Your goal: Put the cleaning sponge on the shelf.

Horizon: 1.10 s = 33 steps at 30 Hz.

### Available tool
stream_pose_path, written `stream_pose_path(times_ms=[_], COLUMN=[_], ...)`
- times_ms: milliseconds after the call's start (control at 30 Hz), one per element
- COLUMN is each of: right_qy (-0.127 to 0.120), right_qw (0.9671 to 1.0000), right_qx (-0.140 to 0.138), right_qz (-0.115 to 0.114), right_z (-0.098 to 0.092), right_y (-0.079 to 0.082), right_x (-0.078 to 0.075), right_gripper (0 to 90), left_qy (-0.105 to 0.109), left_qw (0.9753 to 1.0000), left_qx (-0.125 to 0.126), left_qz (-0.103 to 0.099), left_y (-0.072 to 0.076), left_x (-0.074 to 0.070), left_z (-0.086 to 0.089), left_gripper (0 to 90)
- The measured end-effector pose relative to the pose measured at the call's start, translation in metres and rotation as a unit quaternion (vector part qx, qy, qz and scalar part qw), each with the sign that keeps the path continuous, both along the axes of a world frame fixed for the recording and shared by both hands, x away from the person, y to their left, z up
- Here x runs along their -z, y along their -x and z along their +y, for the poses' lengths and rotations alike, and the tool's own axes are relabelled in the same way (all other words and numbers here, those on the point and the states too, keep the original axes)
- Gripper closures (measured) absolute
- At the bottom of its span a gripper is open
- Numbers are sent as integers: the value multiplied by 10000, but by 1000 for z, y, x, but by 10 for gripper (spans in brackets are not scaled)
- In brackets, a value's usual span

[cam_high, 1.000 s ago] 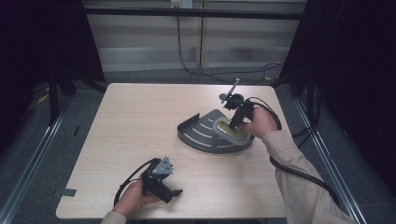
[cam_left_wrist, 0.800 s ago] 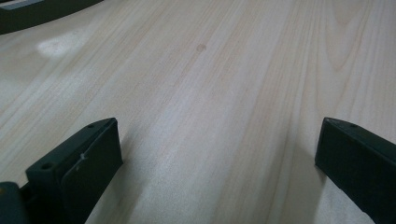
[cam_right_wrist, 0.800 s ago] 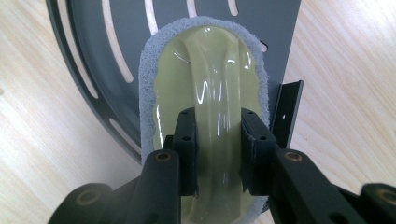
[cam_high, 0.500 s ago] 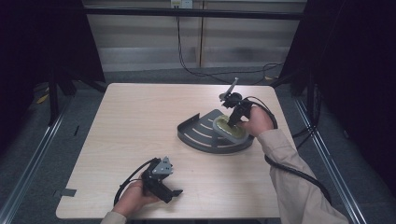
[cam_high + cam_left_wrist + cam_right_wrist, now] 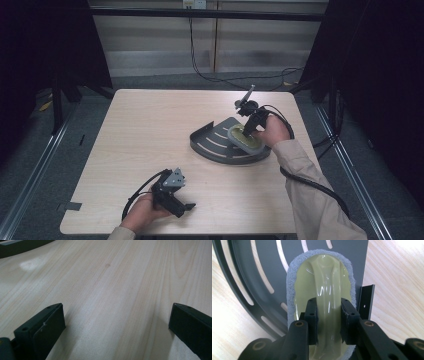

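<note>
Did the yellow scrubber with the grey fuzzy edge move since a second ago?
Yes, a little. The yellow scrubber with the grey pad, clamped in the right hand-held gripper, slid slightly toward the person across the dark grey slotted metal tray, which stayed put.

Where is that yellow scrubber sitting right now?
The scrubber lies on the dark slotted tray at the table's right, with the right gripper shut on its handle.

A pale wooden desk (image 5: pixel 150 130) stands on grey floor (image 5: pixel 30 165), black curtains (image 5: pixel 45 45) at both sides, a light panelled wall (image 5: pixel 150 45) behind, dark cables (image 5: pixel 210 75) trailing down it
</note>
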State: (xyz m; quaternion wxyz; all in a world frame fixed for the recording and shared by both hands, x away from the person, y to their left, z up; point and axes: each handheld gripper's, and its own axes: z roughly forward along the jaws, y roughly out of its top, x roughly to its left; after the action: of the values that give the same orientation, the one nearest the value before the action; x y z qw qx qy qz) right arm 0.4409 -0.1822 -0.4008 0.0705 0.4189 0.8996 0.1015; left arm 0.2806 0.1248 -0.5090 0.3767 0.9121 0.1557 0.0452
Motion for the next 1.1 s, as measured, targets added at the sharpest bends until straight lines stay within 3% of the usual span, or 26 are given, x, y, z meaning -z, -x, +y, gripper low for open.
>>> stream_pose_path(times_ms=[567, 1100], right_qy=[7, -86], right_qw=[10000, 9993], right_qx=[84, 351], right_qz=[28, -9], right_z=[-6, -20], right_y=[-7, -9], right_x=[15, 25], right_gripper=[718, 717], left_qy=[3, 7], left_qw=[10000, 10000], left_qx=[1, -4], left_qz=[2, -14], left_y=[0, 0], left_x=[0, 0], left_z=[0, 0], left_gripper=[0, 0])
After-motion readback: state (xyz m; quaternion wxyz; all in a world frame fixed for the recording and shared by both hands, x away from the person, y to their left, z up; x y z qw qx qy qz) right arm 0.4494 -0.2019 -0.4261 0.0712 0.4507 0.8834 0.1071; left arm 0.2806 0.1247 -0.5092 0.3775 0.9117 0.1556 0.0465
